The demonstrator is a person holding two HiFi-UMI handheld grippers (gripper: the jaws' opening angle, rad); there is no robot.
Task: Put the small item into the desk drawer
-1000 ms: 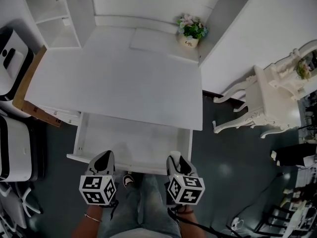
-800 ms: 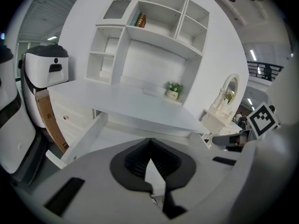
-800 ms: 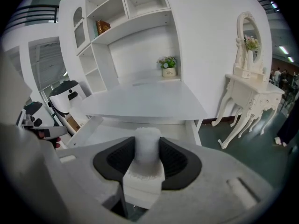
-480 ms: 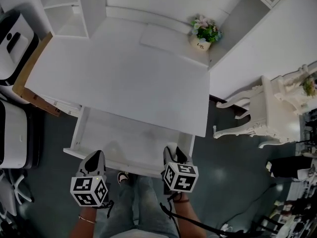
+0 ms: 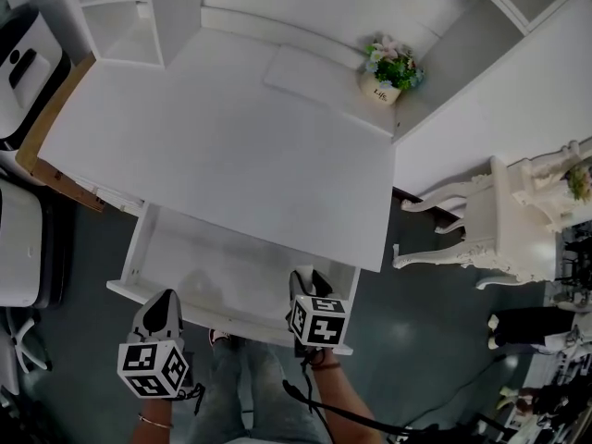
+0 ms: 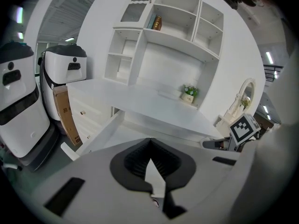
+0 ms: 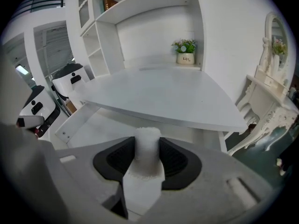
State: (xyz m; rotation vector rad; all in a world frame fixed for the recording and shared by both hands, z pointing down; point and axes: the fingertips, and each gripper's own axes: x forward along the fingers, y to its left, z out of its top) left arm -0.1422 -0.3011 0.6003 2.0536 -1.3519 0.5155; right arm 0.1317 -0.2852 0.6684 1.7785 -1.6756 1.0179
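Note:
The desk drawer stands pulled out under the white desk top, its white inside bare. My right gripper hovers over the drawer's front right edge, shut on the small item, a white fuzzy block that pokes out between the dark pads. In the right gripper view the drawer lies just ahead and below. My left gripper hangs just in front of the drawer's front left corner. Its jaws meet at the tips with nothing between them. The right gripper's marker cube shows at the left gripper view's right.
A potted flower sits at the desk's back right, with shelves above. White machines and a cardboard box stand to the left. An ornate white chair stands to the right. The person's legs are below the drawer front.
The right gripper has moved forward to the drawer's front edge, still holding the white item. The left gripper has dropped back toward the lower left. The head view has shifted.

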